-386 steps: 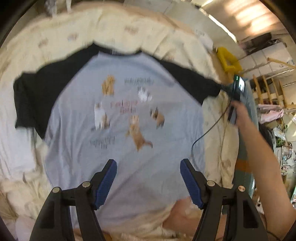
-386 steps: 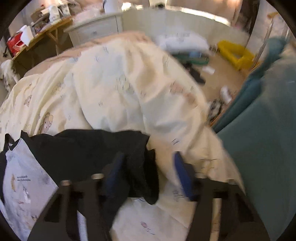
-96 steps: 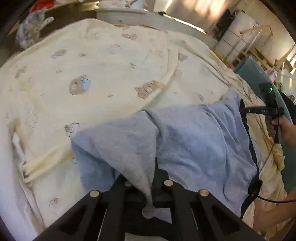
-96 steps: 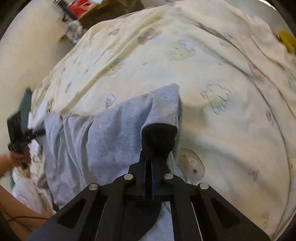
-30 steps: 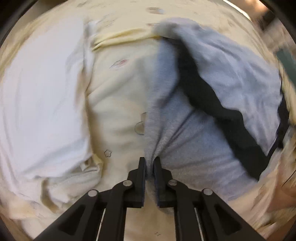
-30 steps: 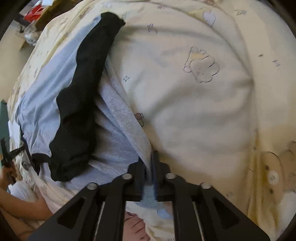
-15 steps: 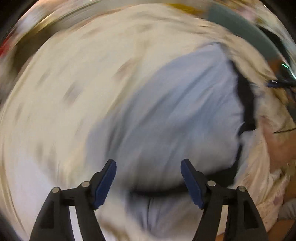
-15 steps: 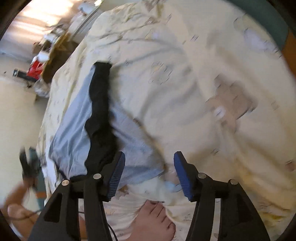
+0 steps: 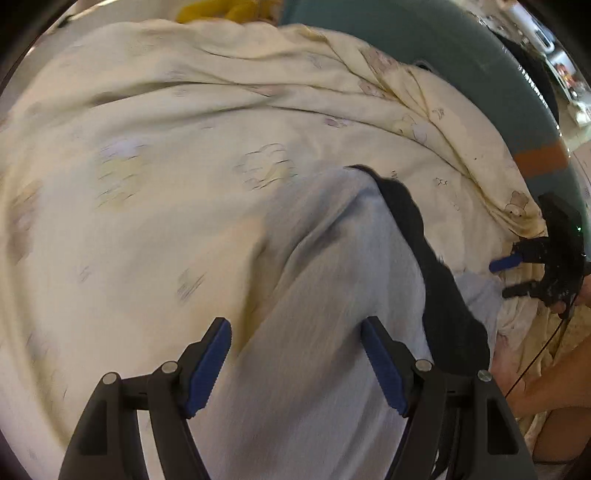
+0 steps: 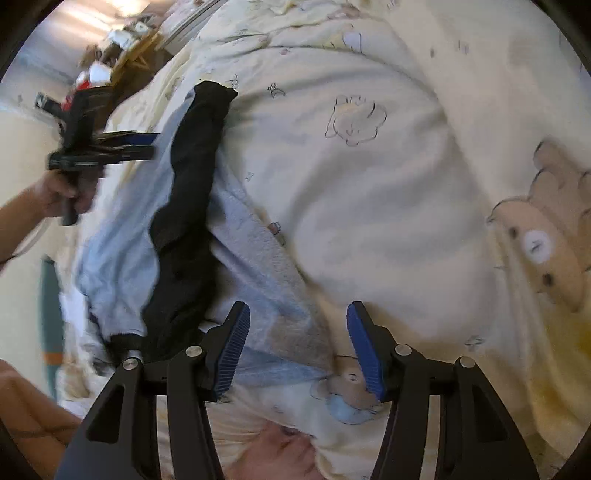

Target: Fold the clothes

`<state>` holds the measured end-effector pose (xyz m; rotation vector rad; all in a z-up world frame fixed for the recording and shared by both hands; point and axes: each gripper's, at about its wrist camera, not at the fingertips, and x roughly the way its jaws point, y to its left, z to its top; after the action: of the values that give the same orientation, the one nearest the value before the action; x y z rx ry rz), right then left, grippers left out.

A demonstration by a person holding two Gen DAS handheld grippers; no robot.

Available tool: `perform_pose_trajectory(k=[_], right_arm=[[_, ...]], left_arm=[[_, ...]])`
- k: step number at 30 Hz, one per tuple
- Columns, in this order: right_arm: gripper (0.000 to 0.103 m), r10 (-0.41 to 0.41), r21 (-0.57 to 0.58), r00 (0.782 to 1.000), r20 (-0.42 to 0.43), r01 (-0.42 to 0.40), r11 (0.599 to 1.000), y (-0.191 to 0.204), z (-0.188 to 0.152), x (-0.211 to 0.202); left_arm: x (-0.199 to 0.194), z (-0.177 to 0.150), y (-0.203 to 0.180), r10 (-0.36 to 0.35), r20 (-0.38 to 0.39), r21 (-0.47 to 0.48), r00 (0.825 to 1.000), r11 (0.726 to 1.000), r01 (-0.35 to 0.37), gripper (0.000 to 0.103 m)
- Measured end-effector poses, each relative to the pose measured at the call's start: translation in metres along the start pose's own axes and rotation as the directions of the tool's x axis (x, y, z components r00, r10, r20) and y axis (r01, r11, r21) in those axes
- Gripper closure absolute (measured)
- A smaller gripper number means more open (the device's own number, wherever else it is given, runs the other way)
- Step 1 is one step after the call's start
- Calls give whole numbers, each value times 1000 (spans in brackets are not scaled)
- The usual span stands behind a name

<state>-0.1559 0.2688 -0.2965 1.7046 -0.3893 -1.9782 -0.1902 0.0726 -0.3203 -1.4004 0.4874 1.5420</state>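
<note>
A grey-blue T-shirt [image 9: 332, 280] lies folded lengthwise on the bed, with a black sleeve [image 9: 424, 258] draped along its top. My left gripper [image 9: 295, 365] hovers open over the shirt's body, its blue pads clear of the cloth. In the right wrist view the shirt [image 10: 118, 240] runs from upper left to bottom centre, the black sleeve [image 10: 188, 184] lying along it. My right gripper [image 10: 299, 347] is open above the shirt's near corner, pads not pressing. Each view shows the other gripper: the right gripper [image 9: 500, 279] at the shirt's far edge, the left gripper [image 10: 153, 144] by the sleeve.
A cream duvet [image 10: 369, 203] with bear prints covers the bed. A teal bed frame [image 9: 443, 55] and something yellow [image 9: 221, 11] lie beyond it. A cluttered table [image 10: 122, 55] stands far left. The person's foot [image 10: 280, 454] rests at the near edge; a hand [image 10: 62, 195] holds the left gripper.
Both grippers were shut on the shirt's grey edge a second ago and have let go and opened. The left one has swung far across the shirt and rolled; the right shifted a little.
</note>
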Motion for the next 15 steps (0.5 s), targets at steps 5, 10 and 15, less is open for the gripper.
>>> perform_pose_trajectory(k=[5,10,15], right_arm=[[43,125,55,992,-12,-124,991,-5,2,10],[56,85,-42,995,-59,-87,995,15,1,27],[96,18,-243,995,-101,-42,969,56,-7,30]], left_arm=[[18,46,-13,-22,-27,73,999,997,24,29],[34,71,-35,21,-49,170,999,985,-13,70],[8,62,-67,79,53,331,995,939,-92,99]])
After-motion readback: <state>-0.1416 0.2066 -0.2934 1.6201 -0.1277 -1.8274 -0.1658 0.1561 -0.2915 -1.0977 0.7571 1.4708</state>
